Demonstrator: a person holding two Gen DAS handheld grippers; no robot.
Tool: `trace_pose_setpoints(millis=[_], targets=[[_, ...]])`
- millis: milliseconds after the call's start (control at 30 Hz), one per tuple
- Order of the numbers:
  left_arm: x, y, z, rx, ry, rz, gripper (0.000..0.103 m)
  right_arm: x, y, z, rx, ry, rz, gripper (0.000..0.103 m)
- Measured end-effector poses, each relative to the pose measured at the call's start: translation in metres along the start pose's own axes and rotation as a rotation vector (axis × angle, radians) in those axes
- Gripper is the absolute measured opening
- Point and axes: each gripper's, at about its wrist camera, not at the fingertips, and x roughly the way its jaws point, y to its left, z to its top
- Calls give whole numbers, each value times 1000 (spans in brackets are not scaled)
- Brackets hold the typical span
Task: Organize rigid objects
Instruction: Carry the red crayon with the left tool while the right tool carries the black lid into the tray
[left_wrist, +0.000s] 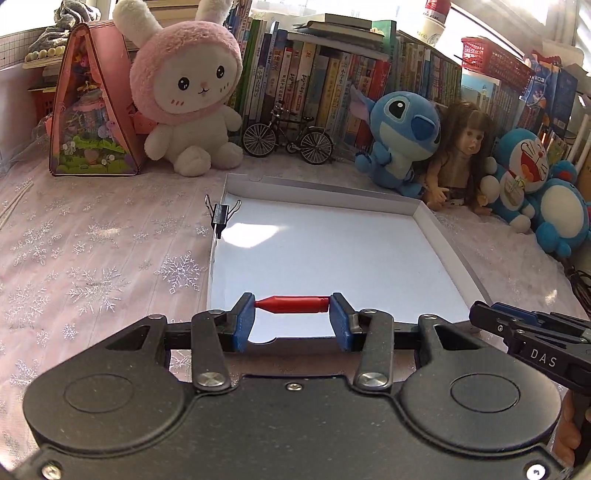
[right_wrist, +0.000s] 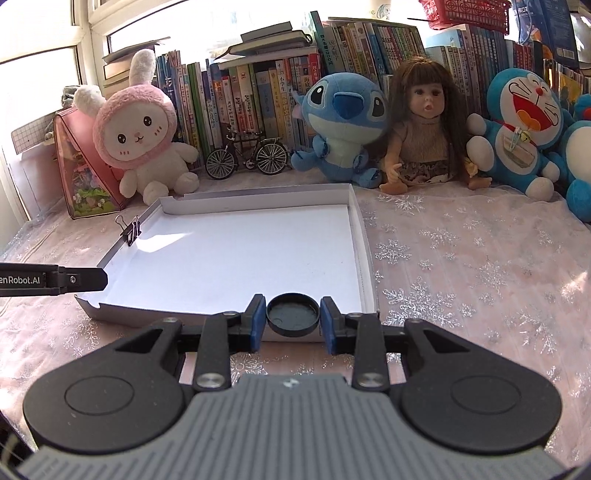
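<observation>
A shallow white box lid (left_wrist: 332, 251) (right_wrist: 240, 251) lies flat on the pink snowflake cloth. My left gripper (left_wrist: 291, 314) is shut on a red marker-like piece (left_wrist: 293, 304), held crosswise between its blue pads just above the lid's near edge. My right gripper (right_wrist: 293, 315) is shut on a round black cap (right_wrist: 293, 314), hanging over the lid's near right corner. A black binder clip (left_wrist: 221, 216) (right_wrist: 131, 229) is clamped on the lid's left wall. Each gripper's tip shows at the edge of the other's view.
Behind the lid stand a pink rabbit plush (left_wrist: 184, 88), a model bicycle (left_wrist: 288, 136), a blue plush (right_wrist: 343, 125), a doll (right_wrist: 424, 122) and more blue plush toys (right_wrist: 524, 129) before a row of books. A pink triangular toy house (left_wrist: 92, 110) stands far left.
</observation>
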Motion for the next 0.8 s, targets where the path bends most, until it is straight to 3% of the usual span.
trace_pose_setpoints(millis=[567,800], targets=[[100,-11,80,-33,170,-27,42,98,-9,89,73,224,46,37],[145,-11,107,-36,168,22,42,136,-3,117,39,194,29,37]])
